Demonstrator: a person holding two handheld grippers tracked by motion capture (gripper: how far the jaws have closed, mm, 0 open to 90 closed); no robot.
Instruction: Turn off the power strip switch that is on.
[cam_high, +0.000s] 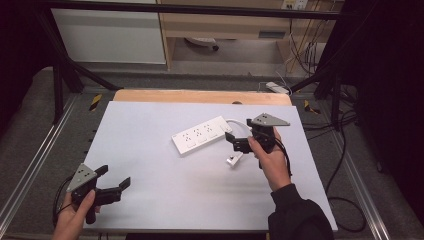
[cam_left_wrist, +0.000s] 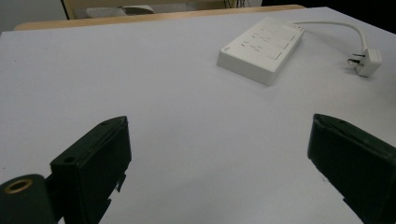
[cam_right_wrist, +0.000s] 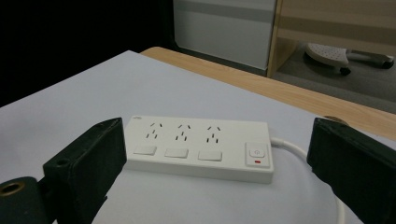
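Observation:
A white power strip (cam_high: 200, 135) with three sockets lies on the white table (cam_high: 150, 200), right of centre. Its white cable (cam_high: 240, 121) loops round to a white plug (cam_high: 233, 160) lying just in front of it. My right gripper (cam_high: 233, 142) hovers open beside the strip's right end, above the plug, jaws pointing left. In the right gripper view the power strip (cam_right_wrist: 198, 147) lies close ahead between the wide-apart jaws of the right gripper (cam_right_wrist: 217, 140). My left gripper (cam_high: 114, 176) stands open and empty near the front left corner. The left gripper view shows the power strip (cam_left_wrist: 259, 49) and plug (cam_left_wrist: 366, 60) far ahead.
A wooden strip (cam_high: 200, 96) runs along the table's far edge. Black frame posts (cam_high: 60, 85) stand at the back corners. Cables (cam_high: 345, 200) and a white adapter (cam_high: 277, 88) lie on the floor at the right. A cabinet (cam_high: 110, 35) stands behind.

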